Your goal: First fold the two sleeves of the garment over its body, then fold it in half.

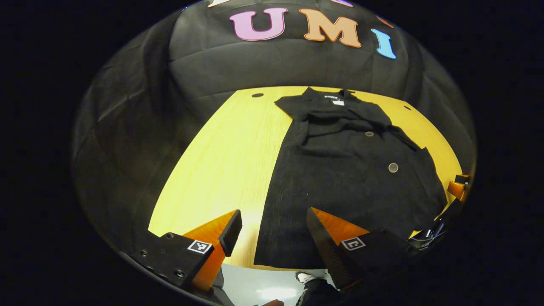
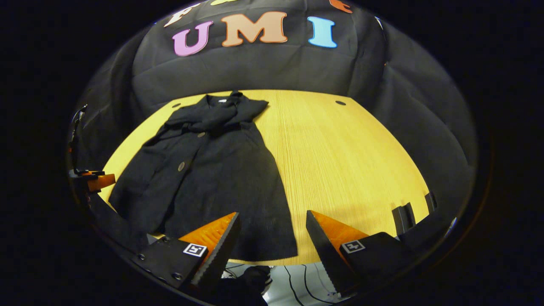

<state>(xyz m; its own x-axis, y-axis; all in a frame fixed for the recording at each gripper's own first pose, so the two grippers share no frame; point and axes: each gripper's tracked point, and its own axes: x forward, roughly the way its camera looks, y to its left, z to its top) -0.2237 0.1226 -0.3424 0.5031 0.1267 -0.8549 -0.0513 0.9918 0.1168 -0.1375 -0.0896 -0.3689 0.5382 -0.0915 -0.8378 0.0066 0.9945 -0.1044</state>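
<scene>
A black buttoned garment (image 1: 340, 182) lies flat on the yellow wooden table (image 1: 221, 170), collar at the far side and hem at the near edge. Both sleeves lie bunched across the chest below the collar (image 1: 340, 119). My left gripper (image 1: 272, 221) stands open over the hem's left corner, nothing between its fingers. In the right gripper view the garment (image 2: 212, 178) covers the table's left half (image 2: 340, 170). My right gripper (image 2: 272, 221) stands open above the hem's right corner, holding nothing. The left gripper (image 2: 95, 180) shows at that view's left rim, and the right gripper (image 1: 459, 187) at the left gripper view's right rim.
Two small dark holes (image 1: 257, 95) (image 2: 340, 103) mark the table's far part. Black clips (image 2: 403, 216) sit on the table's near right edge. Below the front edge are grey floor, cables (image 2: 297, 280) and a person's shoe (image 1: 305, 277). Black cloth walls surround the table.
</scene>
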